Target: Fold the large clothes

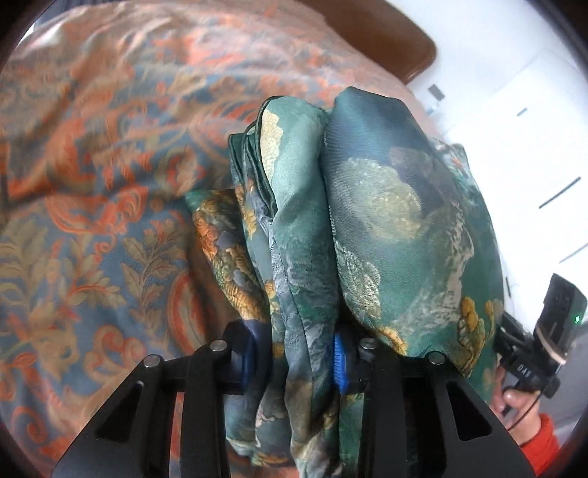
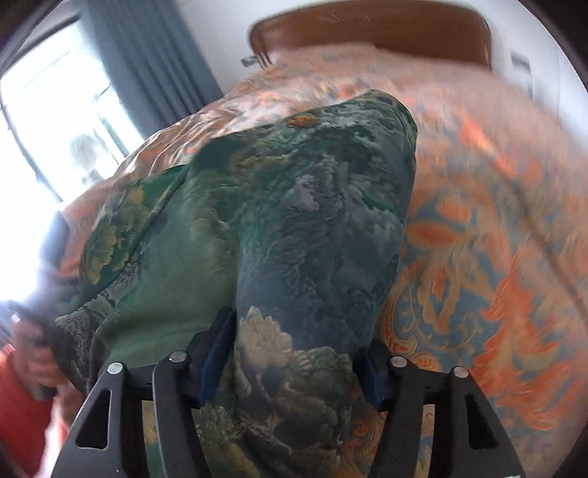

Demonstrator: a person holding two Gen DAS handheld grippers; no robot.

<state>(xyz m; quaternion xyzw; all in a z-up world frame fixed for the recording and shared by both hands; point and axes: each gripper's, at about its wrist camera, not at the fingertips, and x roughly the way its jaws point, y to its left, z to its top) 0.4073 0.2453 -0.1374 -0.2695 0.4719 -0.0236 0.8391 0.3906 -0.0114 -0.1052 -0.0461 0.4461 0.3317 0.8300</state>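
We hold the green patterned garment point(image 1: 367, 220) bunched above the bed point(image 1: 92, 184), our left hand-held gripper point(image 1: 297, 353) clamped on gathered folds and our right hand-held gripper point(image 2: 290, 360) clamped on another thick bunch. To fold well, we should probably spread both grips apart, pull the cloth taut, and lay it flat on the bedspread.

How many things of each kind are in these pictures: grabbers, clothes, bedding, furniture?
Grippers: 2, left gripper and right gripper
Clothes: 1 green printed garment
Bedding: 1 orange and blue bedspread
Furniture: 1 brown headboard
Total: 5
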